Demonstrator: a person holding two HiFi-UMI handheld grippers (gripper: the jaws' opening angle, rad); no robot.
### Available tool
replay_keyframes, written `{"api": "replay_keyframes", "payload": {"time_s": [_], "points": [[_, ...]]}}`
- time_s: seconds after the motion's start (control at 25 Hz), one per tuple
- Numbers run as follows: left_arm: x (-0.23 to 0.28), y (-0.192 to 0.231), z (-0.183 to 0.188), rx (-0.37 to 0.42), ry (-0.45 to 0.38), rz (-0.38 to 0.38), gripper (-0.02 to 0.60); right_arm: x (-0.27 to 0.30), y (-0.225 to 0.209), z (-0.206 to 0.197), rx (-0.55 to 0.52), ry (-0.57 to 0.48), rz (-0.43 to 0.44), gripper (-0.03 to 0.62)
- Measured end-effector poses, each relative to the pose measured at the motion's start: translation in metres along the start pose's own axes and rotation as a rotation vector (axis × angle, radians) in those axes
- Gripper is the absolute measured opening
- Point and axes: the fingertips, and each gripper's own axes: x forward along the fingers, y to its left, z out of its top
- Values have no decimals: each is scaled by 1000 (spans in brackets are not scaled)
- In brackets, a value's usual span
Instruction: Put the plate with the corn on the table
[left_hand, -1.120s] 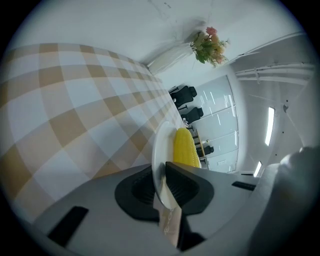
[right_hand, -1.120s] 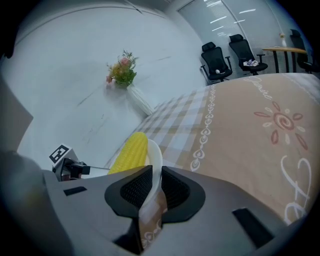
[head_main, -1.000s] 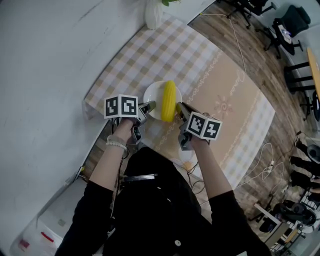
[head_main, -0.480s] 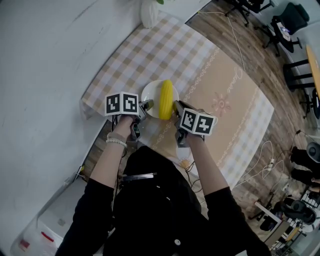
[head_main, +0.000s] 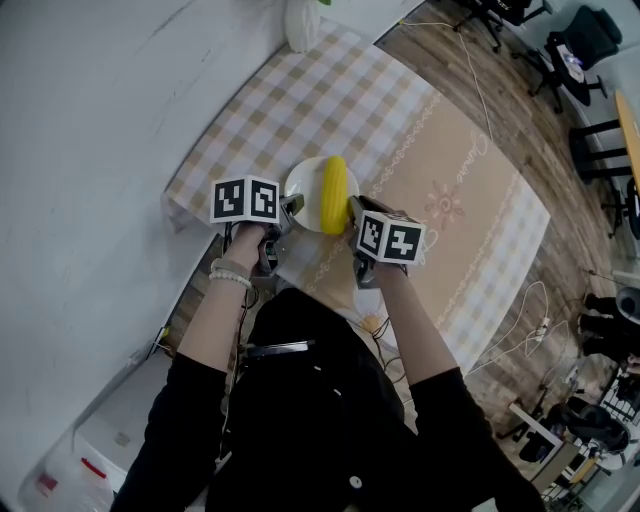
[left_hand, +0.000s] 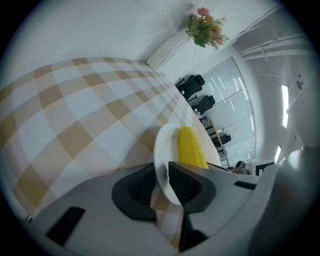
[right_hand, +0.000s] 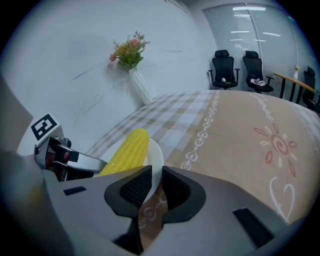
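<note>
Two claws, head view: my left claw (head_main: 293, 207) and my right claw (head_main: 353, 210) meet the white plate (head_main: 303, 183) from opposite sides, over the near part of the table (head_main: 470, 200).
Corn, head view: the yellow corn (head_main: 334, 194) lies lengthwise on the plate, just beside my right claw.
Left claw, left gripper view: my left claw (left_hand: 162, 185) is clamped on the plate (left_hand: 162, 145), with its rim pinched between both pads.
Plate, left gripper view: it carries the corn (left_hand: 190, 147) above the checked cloth (left_hand: 75, 115); I cannot tell whether it touches the cloth.
Vase, left gripper view: a white vase (left_hand: 167, 50) of flowers stands at the table's far edge, against the wall.
Right claw, right gripper view: my right claw (right_hand: 156, 187) is closed on the plate's (right_hand: 156, 155) rim.
Corn, right gripper view: the corn (right_hand: 127, 150) lies between my two claws.
Chairs, right gripper view: black office chairs (right_hand: 222, 67) stand beyond the table.
</note>
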Motion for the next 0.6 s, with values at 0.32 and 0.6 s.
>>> {"api": "replay_keyframes", "payload": {"time_s": [0.32, 0.6], "points": [[-14, 12, -5, 30, -26, 56, 78, -1, 2, 2, -40, 0, -5, 92], [-34, 17, -1, 48, -86, 101, 66, -5, 1, 6, -10, -35, 14, 94]]}}
